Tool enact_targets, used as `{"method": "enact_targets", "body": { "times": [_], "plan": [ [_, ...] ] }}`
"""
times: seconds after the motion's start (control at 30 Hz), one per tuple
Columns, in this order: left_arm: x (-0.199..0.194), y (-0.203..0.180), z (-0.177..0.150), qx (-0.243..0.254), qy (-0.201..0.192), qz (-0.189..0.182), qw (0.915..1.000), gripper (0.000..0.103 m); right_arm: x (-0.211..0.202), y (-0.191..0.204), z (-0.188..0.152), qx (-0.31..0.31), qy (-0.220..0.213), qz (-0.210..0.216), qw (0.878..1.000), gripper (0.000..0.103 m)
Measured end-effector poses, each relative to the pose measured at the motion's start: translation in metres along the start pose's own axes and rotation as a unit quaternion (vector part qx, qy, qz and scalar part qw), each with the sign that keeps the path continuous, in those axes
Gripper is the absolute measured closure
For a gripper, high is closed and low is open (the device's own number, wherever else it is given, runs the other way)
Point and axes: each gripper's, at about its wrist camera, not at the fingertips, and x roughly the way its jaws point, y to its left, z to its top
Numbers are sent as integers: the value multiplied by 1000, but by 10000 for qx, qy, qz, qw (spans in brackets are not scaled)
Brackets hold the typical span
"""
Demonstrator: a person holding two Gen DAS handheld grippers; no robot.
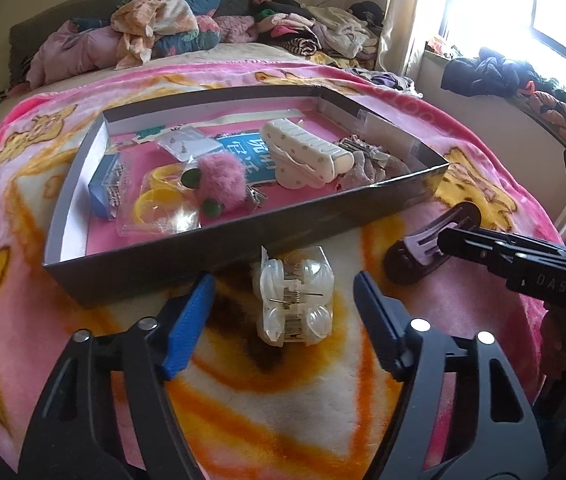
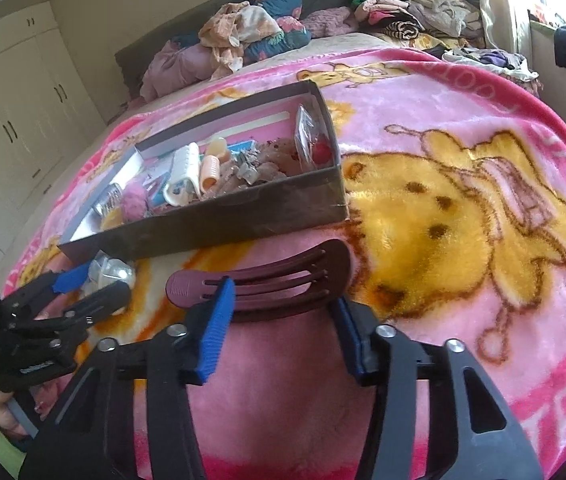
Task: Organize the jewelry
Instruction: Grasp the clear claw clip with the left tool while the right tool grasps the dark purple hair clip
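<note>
Lying on the pink blanket [image 1: 323,420] of the bed, just in front of the near wall of the grey box [image 1: 243,236], a clear claw clip [image 1: 293,300] is seen between the spread fingers of the left gripper [image 1: 283,320], which stands wide open with nothing held. The clip is judged to be light, stiff plastic, smooth and likely slippery, with a metal spring at its middle; a hold across its rounded body, either side of the spring, is judged safer than one on the thin teeth, which could snap or spring open.

A maroon hair clip [image 2: 267,284] lies on the blanket to the right, also just short of the box. The right gripper [image 2: 279,316] is set around its curved body, one blue pad [image 2: 215,328] against the near edge; whether it is already pinched cannot be told, though the fingers appear only partly closed. This clip is judged flat, light and stiff, and best taken across its width near the slotted middle.

Inside the box are seen a white claw clip [image 1: 307,156], a pink pompom [image 1: 221,184], yellow hoops in a clear packet [image 1: 155,208] and a blue box [image 1: 103,188]. The near box wall must be cleared by anything lifted in, and the two grippers are near one another, so a clash is judged possible. Soft plush under the clips may let them sink or tilt when pressed.
</note>
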Motion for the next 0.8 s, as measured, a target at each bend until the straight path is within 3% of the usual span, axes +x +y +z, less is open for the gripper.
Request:
{"method": "enact_targets", "body": {
  "times": [0.13,0.3,0.8],
  "plan": [
    [1,0,0,7,19,-2,10000,51,-4,11,1,-140,-62,150,9998,72],
    [1,-1,0,45,61,-24,10000,71,-9,26,4,-390,-170,253,9988,85],
    [-17,-2,3,120,-75,-83,9999,72,-39,42,11,-515,-497,311,9970,96]
  ]
}}
